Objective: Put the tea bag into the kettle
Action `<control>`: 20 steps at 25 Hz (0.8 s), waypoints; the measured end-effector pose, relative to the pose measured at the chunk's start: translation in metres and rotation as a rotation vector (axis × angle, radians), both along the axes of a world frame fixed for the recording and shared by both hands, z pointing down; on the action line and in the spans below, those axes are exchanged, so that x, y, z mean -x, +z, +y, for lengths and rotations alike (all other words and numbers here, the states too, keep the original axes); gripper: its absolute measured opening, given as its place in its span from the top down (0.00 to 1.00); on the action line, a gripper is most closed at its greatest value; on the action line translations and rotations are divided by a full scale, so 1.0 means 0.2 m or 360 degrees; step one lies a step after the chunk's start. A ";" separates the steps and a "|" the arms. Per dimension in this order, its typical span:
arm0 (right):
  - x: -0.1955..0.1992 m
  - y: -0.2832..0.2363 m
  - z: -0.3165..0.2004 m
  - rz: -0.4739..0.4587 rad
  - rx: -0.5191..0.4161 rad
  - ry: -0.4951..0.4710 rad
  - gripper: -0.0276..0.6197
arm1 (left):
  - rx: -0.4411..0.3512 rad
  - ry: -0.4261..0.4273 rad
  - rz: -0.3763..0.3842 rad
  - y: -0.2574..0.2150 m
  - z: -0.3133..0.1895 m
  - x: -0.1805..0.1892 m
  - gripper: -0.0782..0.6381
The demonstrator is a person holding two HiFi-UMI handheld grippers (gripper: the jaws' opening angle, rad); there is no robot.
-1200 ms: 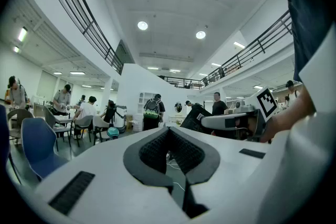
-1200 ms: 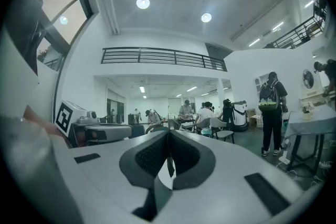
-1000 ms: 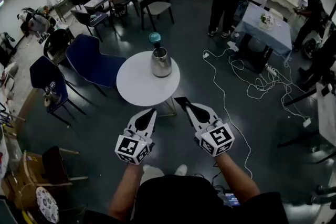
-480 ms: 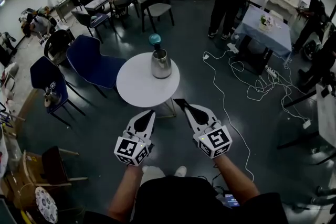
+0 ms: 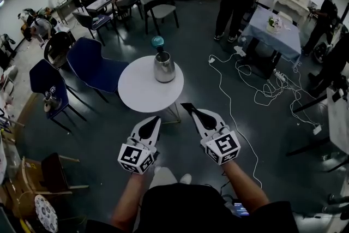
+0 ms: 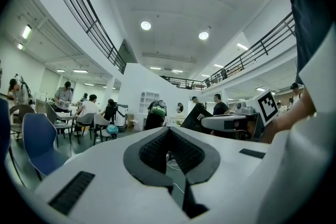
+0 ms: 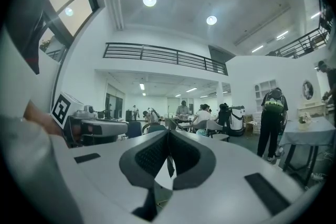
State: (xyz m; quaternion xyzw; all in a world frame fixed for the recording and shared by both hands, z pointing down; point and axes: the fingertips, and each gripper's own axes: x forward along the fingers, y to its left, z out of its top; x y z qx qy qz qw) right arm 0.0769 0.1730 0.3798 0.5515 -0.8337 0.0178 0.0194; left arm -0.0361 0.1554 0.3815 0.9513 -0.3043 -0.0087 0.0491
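Observation:
A steel kettle (image 5: 164, 67) stands upright on the far half of a round white table (image 5: 136, 93) ahead of me. No tea bag shows on the table from here. My left gripper (image 5: 155, 117) and right gripper (image 5: 187, 106) hang side by side short of the table's near edge, tips pointing at it. In the left gripper view the jaws meet at the tip (image 6: 168, 131) with nothing between them. In the right gripper view the jaws (image 7: 168, 134) also meet; a thin dark sliver shows in the gap below, and I cannot tell what it is.
A teal round thing (image 5: 158, 41) sits just behind the kettle. Blue chairs (image 5: 92, 65) stand left of the table, and white cables (image 5: 240, 71) trail over the floor to its right. Several people stand or sit at tables along the back of the room.
The table and kettle have drifted slightly left in the head view. Both grippers keep the same pose, shut and side by side.

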 end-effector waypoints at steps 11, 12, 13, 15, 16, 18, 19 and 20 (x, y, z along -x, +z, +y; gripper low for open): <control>-0.07 0.00 -0.07 -0.0037 0.0023 0.0006 0.93 | 0.0004 0.0001 -0.0025 0.01 -0.06 -0.03 0.87; -0.07 0.00 -0.08 -0.0039 0.0021 0.0007 0.93 | 0.0003 0.0002 -0.0026 0.01 -0.07 -0.03 0.87; -0.08 0.00 -0.09 -0.0040 0.0019 0.0007 0.93 | 0.0002 0.0002 -0.0027 0.01 -0.08 -0.03 0.87; -0.08 0.01 -0.11 -0.0043 0.0019 0.0007 0.93 | 0.0006 0.0000 -0.0031 0.02 -0.11 -0.04 0.87; -0.08 0.01 -0.13 -0.0043 0.0022 0.0007 0.93 | 0.0011 -0.0001 -0.0033 0.02 -0.12 -0.04 0.87; -0.09 0.02 -0.16 -0.0042 0.0032 0.0008 0.93 | 0.0009 0.0002 -0.0039 0.01 -0.14 -0.05 0.87; -0.10 0.02 -0.18 -0.0045 0.0038 0.0011 0.93 | 0.0001 0.0004 -0.0045 0.00 -0.15 -0.06 0.87; -0.11 0.03 -0.20 -0.0053 0.0043 0.0017 0.93 | -0.0005 0.0005 -0.0052 0.00 -0.16 -0.06 0.87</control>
